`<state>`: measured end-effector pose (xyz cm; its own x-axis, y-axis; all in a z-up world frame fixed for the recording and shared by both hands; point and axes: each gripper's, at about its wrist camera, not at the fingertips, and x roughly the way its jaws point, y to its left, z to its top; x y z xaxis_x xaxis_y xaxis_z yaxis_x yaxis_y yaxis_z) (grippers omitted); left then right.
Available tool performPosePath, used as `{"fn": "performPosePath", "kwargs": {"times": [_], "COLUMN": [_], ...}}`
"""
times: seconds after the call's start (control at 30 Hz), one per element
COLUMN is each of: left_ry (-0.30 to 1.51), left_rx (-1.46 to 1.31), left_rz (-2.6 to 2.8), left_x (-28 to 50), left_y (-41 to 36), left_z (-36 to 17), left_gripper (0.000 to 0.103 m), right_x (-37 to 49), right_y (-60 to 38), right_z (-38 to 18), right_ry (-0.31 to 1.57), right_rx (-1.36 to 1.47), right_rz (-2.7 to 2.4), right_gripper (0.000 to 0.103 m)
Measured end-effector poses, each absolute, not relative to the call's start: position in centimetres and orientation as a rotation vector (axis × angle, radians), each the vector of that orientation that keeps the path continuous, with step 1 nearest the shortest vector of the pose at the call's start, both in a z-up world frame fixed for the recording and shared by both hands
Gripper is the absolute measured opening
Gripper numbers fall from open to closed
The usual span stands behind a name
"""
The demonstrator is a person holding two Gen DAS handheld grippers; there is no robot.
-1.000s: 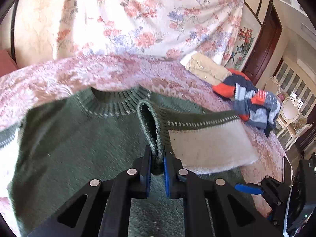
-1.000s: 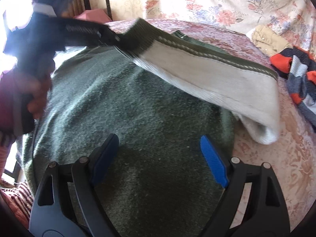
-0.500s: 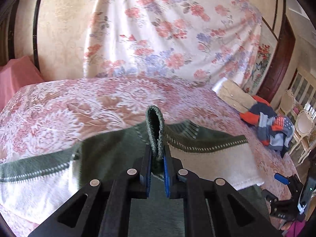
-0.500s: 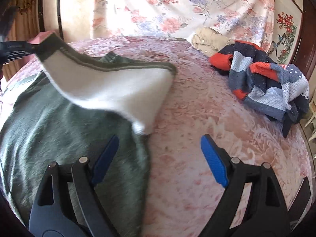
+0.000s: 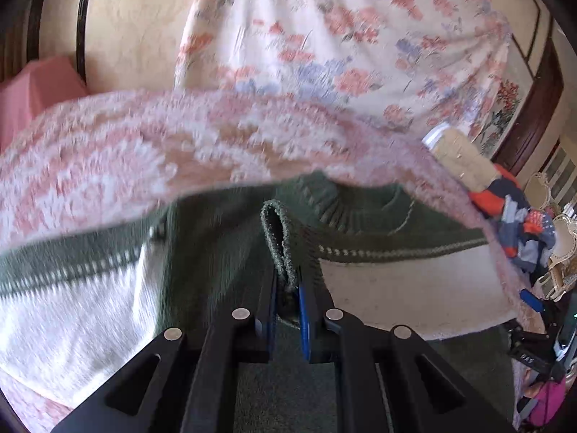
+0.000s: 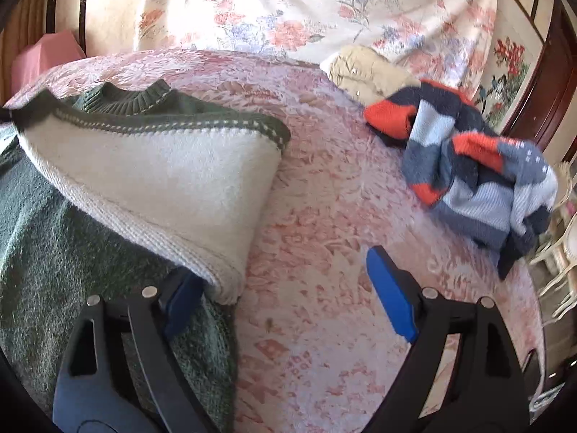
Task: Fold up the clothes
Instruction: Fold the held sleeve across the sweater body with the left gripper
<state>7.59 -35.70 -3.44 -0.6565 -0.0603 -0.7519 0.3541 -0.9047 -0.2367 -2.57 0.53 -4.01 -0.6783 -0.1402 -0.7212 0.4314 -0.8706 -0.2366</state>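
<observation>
A green sweater with white sleeves lies on the pink patterned bedspread. My left gripper is shut on the green cuff of the right sleeve, which stretches across the sweater's body. In the right wrist view this white sleeve hangs folded over the green body, and its fold touches my left pad. My right gripper is open and empty, low over the bedspread at the sweater's right edge. The collar points to the far side.
A crumpled orange, navy and blue striped garment and a beige folded garment lie at the far right of the bed. A floral sheet hangs behind. White chairs stand past the bed's right edge.
My left gripper has carried the cuff down and back over the sweater's body, so the sleeve lies lower. My right gripper has come closer to the sleeve's fold.
</observation>
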Motion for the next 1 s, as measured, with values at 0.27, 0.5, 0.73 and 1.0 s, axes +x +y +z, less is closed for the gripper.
{"fn": "performPosePath", "kwargs": {"times": [0.27, 0.5, 0.73, 1.0], "left_ry": [0.607, 0.617, 0.491, 0.623], "left_rx": [1.237, 1.094, 1.301, 1.085], "left_rz": [-2.500, -2.546, -2.493, -2.520], "left_x": [9.4, 9.5, 5.9, 13.0], "left_y": [-36.3, -34.9, -33.7, -37.8], "left_z": [-4.1, -0.8, -5.4, -2.0], "left_gripper": [0.029, 0.080, 0.080, 0.081], "right_x": [-0.9, -2.5, -7.9, -6.6], "right_y": [1.4, -2.1, -7.9, -8.2], "right_z": [-1.2, 2.9, -3.7, -1.5], "right_ry": [0.505, 0.378, 0.550, 0.548], "right_rx": [1.046, 0.854, 1.093, 1.073], "right_rz": [-2.401, -2.195, -2.003, -2.062], "right_gripper": [0.088, 0.092, 0.092, 0.092]}}
